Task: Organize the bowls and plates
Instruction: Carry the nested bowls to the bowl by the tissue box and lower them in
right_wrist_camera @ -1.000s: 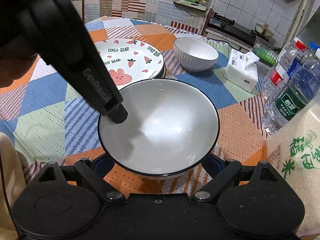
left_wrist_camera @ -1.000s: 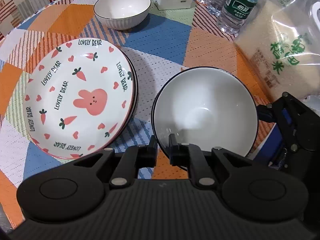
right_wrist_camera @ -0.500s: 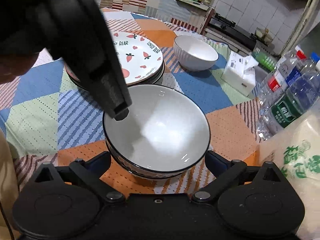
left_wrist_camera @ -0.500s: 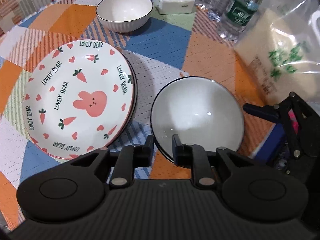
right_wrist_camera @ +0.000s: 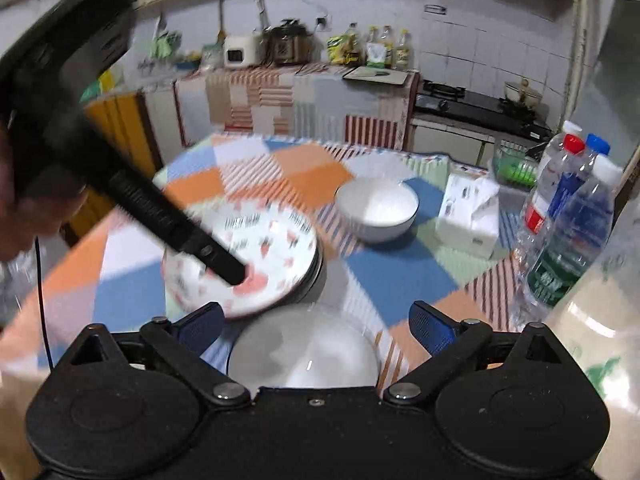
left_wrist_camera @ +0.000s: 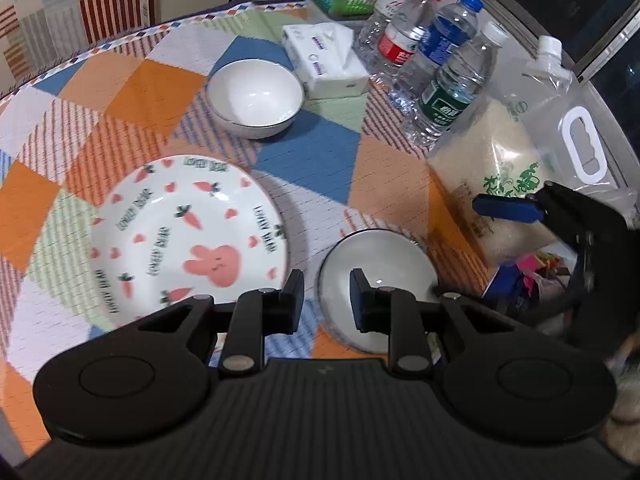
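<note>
Just beyond the left gripper (left_wrist_camera: 323,303), whose jaws stand apart and grasp nothing, the near bowl (left_wrist_camera: 376,280) sits on the patchwork tablecloth (left_wrist_camera: 312,160), its left rim roughly under the gap between the two fingers and most of its body off to the right of them. From the right wrist view the same bowl (right_wrist_camera: 304,352) lies low and centred between the spread jaws of the right gripper (right_wrist_camera: 316,326), which also holds nothing, so the right gripper seems the squarer of the two to it, while the left one is the nearer to its left rim. Left of the bowl and close beside it, not touching, lies the rabbit plate (left_wrist_camera: 188,236); the right wrist view shows it resting on at least one darker plate beneath. Farther off, beyond the plate and toward the middle of the table, stands the far bowl (left_wrist_camera: 255,97), well apart from the near one. My guess is that the next move turns on that gap: the near bowl must travel away and slightly left to nest in the far one, passing the plate's right edge. Behind it are a tissue pack (left_wrist_camera: 326,60), water bottles (left_wrist_camera: 452,84) and a rice bag (left_wrist_camera: 504,188).
</note>
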Demonstrator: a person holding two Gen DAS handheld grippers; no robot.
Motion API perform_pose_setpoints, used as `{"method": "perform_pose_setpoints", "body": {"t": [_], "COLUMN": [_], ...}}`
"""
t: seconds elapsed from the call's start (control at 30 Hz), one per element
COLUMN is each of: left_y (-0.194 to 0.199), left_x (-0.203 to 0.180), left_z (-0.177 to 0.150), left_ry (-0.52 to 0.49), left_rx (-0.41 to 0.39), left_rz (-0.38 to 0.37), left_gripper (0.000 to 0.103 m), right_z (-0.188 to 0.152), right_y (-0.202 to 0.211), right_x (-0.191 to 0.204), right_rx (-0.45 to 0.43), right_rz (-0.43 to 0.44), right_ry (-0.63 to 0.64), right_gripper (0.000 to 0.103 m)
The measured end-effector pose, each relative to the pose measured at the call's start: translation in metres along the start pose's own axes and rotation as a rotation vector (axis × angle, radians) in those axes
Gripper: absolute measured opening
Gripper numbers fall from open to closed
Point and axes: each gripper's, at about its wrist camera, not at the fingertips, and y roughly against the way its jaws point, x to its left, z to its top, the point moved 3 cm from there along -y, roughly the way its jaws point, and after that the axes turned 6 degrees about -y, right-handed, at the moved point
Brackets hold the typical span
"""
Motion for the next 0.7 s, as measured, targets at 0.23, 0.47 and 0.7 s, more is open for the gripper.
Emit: {"method": "perform_pose_setpoints", "body": {"t": [0.23, 0.47, 0.7], "left_y": [0.024, 0.006, -0.051], "left_x": [0.032, 0.064, 0.092], "left_z": [0.025, 0.061, 0.097], "left_ry": [-0.034, -0.021, 0.097], "left_rx": [-0.077, -0.18, -0.19], "left_rz": [0.092, 0.13, 0.088], "left_gripper": [0.032, 0.041, 0.049], "right_z": [0.055, 0.096, 0.106], "right_y": [0.001, -0.038, -0.121], "right_x": [-0.042, -0.058, -0.076], "right_rx": [0.072, 0.062, 0.125], "right_rz": [0.097, 0.12, 0.094], "right_ry": [-0.208, -0.344, -0.468], "right_gripper": [0.085, 0.076, 0.06]}}
